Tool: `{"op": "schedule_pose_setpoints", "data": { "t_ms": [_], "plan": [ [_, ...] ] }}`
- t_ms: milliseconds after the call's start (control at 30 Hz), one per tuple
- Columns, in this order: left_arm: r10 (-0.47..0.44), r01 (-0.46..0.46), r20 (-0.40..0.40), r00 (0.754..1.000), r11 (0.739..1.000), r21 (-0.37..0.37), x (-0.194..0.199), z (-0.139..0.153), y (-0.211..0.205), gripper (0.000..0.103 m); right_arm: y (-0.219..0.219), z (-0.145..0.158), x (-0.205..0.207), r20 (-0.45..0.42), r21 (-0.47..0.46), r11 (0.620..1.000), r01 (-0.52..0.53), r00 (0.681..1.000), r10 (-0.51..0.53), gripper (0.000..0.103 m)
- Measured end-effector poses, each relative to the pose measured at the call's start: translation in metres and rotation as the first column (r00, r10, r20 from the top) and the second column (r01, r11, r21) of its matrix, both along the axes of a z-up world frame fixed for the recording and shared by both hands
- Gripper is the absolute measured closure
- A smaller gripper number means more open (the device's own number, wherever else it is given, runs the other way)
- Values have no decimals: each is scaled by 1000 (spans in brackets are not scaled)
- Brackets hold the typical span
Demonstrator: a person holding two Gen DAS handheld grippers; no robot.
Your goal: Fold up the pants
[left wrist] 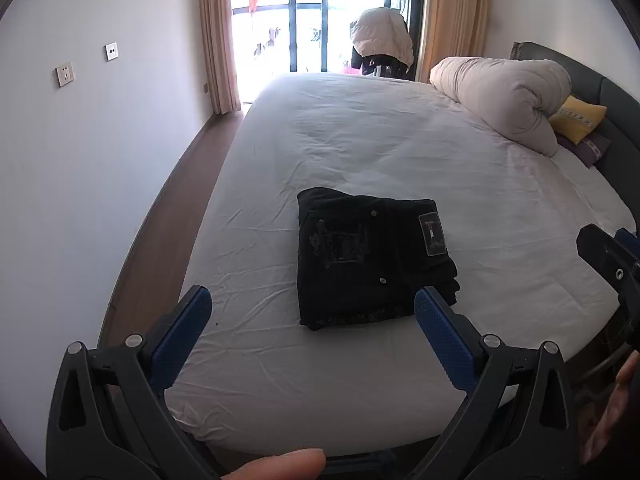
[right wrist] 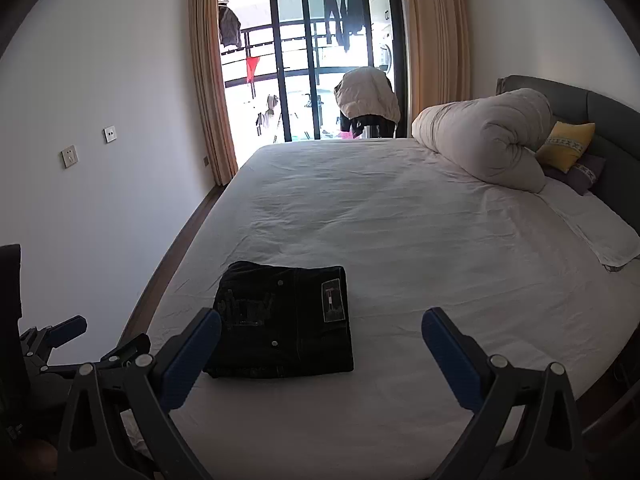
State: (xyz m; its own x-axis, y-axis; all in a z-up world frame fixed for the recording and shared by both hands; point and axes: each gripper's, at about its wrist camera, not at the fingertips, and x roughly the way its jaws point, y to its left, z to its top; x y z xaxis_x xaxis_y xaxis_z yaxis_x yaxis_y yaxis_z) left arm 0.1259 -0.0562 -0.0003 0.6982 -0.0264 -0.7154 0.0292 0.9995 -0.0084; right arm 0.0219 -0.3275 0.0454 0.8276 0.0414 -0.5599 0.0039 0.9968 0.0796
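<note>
**Folded pants on the bed, both claws empty**

While both claws hang spread wide over the near edge of the bed [left wrist: 360, 152], the black pants [left wrist: 372, 256] lie folded into a thick, squarish denim bundle on the wrinkled white sheet, metal rivets and a rectangular patch facing up. The left claw [left wrist: 312, 312] and right claw [right wrist: 320, 332], blue ribbed pads on black frames, hold nothing. A puffy rolled duvet [right wrist: 484, 136] sits far right.
</note>
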Motion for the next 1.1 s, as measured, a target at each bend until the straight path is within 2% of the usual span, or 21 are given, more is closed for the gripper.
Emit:
{"op": "schedule_pose_setpoints", "data": {
  "t_ms": [333,1100],
  "plan": [
    [9,-9,-12,1000,1000,3,6,-11,0,0,2,-1,1,-9,-3,1000,-4,1000,4,0],
    [9,-9,-16,1000,1000,6,6,-12,1,0,-2,-10,1,-31,-8,1000,-25,999,25,0]
  ]
}}
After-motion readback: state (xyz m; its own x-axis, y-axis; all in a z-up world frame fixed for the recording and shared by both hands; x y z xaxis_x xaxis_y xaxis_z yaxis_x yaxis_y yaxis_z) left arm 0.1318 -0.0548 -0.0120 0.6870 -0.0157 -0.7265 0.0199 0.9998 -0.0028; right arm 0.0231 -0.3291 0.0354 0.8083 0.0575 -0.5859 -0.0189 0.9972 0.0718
